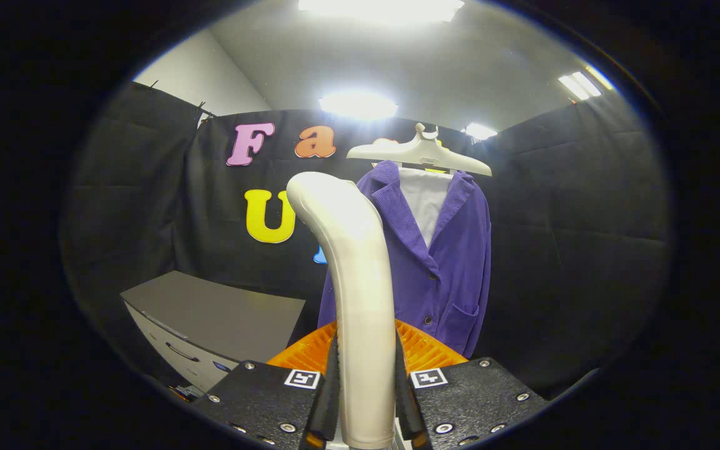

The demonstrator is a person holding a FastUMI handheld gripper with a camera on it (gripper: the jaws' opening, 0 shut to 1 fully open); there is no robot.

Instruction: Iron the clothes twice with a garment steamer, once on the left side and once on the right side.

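We see the gripper (366, 400) clamping the upright cream plastic steamer (357, 281) (head bent left), purple corduroy jacket (441, 262) hanging beyond, apart.

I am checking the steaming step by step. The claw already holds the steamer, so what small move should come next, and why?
Probably carry the steamer forward toward the purple jacket. The claw is shut on its handle, but the head is apart from the cloth hanging on the hanger beyond.

Open air lies between the steamer (360, 300) and jacket (441, 262); a cabinet (210, 325) crowds the left.
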